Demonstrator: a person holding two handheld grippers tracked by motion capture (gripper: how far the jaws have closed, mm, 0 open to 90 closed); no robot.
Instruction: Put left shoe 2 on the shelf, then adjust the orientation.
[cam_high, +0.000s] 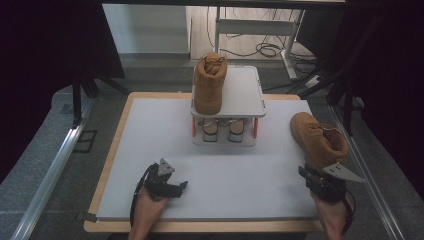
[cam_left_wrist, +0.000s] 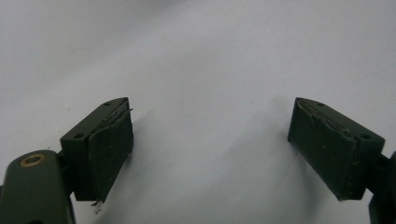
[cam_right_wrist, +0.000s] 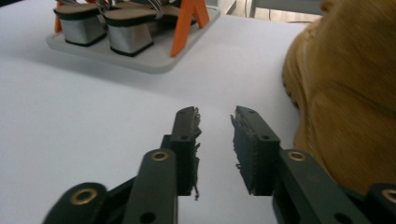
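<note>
The loose boot (cam_high: 319, 137) lies just beside the right gripper (cam_high: 314, 175), toe pointing far-left; its jaws stand slightly apart, empty. The left gripper (cam_high: 172, 186), jaws spread wide, sits well away.

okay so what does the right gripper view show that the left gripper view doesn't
Right gripper view alone: a tan boot close beside the right gripper, whose jaws stand slightly apart with nothing between them, and, farther off, the small rack with orange posts holding a pair of silver-heeled shoes.

Left gripper view alone: the left gripper, jaws wide apart over bare surface.

Both: the white tabletop, and frayed black jaw pads.
</note>
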